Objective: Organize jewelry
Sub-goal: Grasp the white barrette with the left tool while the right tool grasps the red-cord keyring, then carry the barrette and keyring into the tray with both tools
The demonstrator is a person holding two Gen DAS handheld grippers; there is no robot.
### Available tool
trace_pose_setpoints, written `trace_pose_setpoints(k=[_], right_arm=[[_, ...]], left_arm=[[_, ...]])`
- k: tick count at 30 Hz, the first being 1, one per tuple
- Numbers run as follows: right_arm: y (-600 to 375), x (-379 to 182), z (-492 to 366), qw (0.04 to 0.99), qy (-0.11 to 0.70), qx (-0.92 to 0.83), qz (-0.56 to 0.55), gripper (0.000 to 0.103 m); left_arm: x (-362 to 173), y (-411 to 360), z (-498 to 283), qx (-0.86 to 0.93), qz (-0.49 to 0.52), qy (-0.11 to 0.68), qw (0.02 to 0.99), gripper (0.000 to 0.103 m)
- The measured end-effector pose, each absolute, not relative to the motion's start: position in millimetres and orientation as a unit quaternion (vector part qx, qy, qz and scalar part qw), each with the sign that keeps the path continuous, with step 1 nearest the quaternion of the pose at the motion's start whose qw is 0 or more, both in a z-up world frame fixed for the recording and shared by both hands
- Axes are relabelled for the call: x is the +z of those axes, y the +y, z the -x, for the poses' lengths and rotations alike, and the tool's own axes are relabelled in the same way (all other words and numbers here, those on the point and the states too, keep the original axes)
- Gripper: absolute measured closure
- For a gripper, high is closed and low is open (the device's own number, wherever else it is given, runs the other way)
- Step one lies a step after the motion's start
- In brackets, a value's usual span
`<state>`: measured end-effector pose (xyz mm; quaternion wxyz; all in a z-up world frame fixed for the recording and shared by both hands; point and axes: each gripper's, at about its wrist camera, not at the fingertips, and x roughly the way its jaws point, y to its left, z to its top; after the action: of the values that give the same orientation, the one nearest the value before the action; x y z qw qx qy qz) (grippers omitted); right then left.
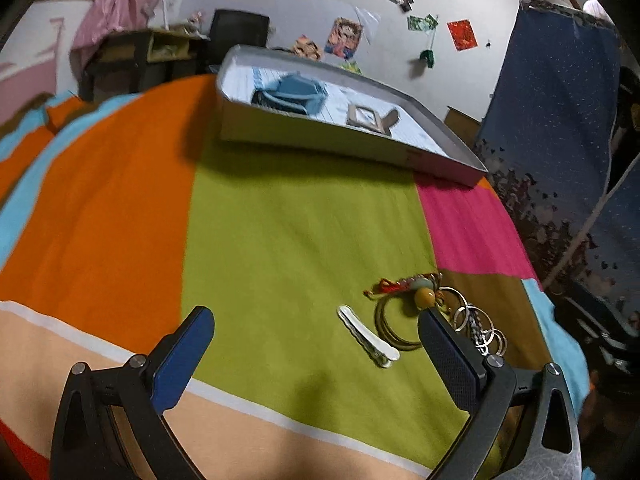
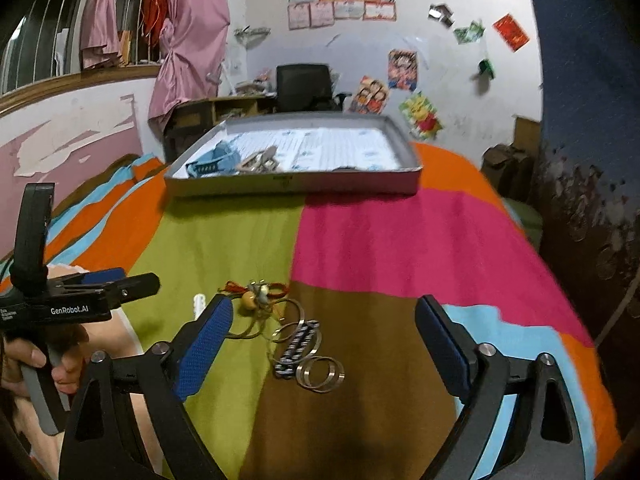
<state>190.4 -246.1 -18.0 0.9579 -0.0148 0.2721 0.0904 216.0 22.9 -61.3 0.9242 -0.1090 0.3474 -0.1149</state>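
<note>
A small pile of jewelry lies on the colourful bedspread. It holds a white hair clip (image 1: 369,337), thin gold bangles (image 1: 390,322), a red cord with a yellow bead (image 1: 425,297), and silver rings on a braided strap (image 2: 308,354). My left gripper (image 1: 316,344) is open, low over the green patch, its right finger beside the bangles. My right gripper (image 2: 324,338) is open too, straddling the silver rings from above. A shallow grey tray (image 2: 292,183) sits farther back, holding a blue hair claw (image 2: 212,162) and a beige clip (image 2: 260,162).
A person's hand (image 2: 44,356) holds the left gripper's handle at the left of the right wrist view. Behind the bed stand a desk (image 2: 216,110) and a black chair (image 2: 304,86). A dark blue patterned cloth (image 1: 560,120) hangs to the right.
</note>
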Motion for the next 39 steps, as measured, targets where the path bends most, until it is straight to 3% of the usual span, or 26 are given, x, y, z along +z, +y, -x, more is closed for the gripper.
trace_pose_setpoints(k=[2,4,8,11,19,24,30,39], right_arm=[[-240,-24,-202,0.952,0.287,0.108,0.024,0.035],[-235,-29,-213,0.946,0.299,0.126,0.026,0.041],[-227,-42,-237,0.931,0.326,0.162,0.031,0.065],[-219,-50,-253,0.920,0.344,0.186,0.033,0.068],[-199,-65,-272,0.903,0.367,0.224,0.027,0.073],[-191,-75,-282,0.897,0.380,0.225,0.023,0.078],[-184,-78,-285,0.896,0.378,0.232,0.016,0.097],[-199,-64,-266,0.907,0.352,0.232,-0.010,0.098]], left_arm=[[-65,20,-220,-0.133,0.112,0.360,0.917,0.011],[-69,16,-224,-0.149,0.115,0.371,0.909,0.018],[-79,7,-238,-0.182,0.129,0.399,0.889,0.043],[-88,5,-248,-0.195,0.143,0.423,0.873,0.057],[-98,2,-265,-0.212,0.166,0.452,0.850,0.064],[-102,-6,-272,-0.212,0.147,0.467,0.846,0.077],[-106,-4,-270,-0.224,0.150,0.470,0.840,0.093],[-102,2,-260,-0.238,0.159,0.457,0.842,0.098]])
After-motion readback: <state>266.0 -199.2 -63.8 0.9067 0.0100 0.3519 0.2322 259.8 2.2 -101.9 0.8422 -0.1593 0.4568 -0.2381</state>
